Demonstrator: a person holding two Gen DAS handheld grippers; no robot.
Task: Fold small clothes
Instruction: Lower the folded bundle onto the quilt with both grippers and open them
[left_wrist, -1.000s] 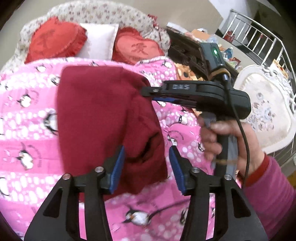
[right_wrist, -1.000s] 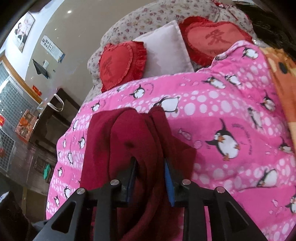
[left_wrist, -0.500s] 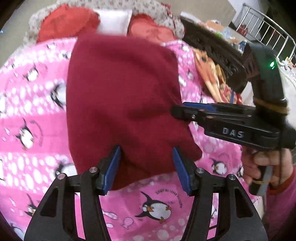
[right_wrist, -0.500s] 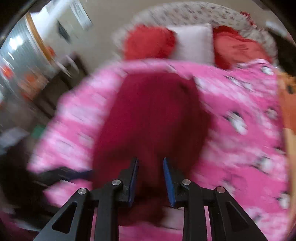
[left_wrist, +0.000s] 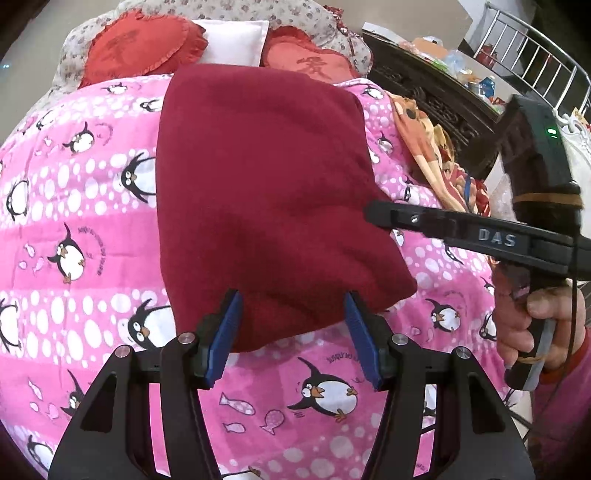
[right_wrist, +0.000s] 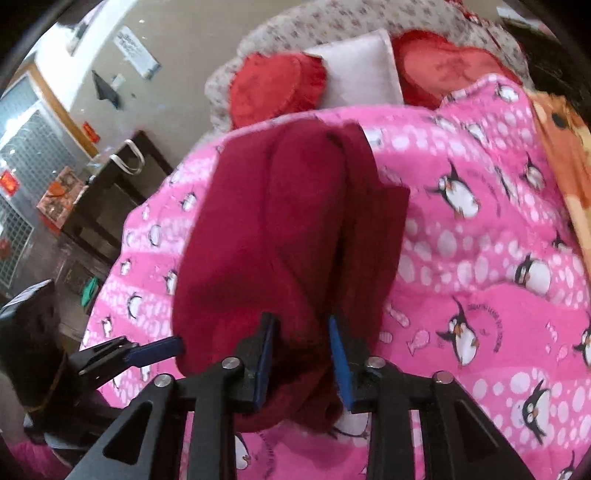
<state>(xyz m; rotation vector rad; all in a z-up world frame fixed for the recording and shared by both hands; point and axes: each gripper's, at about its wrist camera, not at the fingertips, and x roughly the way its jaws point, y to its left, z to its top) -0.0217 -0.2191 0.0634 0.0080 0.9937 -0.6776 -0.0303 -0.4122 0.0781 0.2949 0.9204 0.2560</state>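
Flattened now on the blanket (left_wrist: 92, 221), the garment (left_wrist: 266, 192) stays pinched by the right gripper (right_wrist: 303, 354), left gripper (left_wrist: 291, 332) wide open, release next.

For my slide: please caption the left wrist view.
Open left claw over folded dark red garment on penguin blanket.

I count one dark red garment (left_wrist: 266, 192) lying on one pink penguin blanket (left_wrist: 81, 206). At the head of the bed sit two red heart-shaped cushions (left_wrist: 144, 48), with one white pillow (left_wrist: 236, 40) between them. One orange cartoon-print cloth (left_wrist: 417, 136) lies at the blanket's edge. I hold two grippers, my left gripper (left_wrist: 293, 328) and my right gripper (right_wrist: 301, 354), each with two blue-padded fingers.
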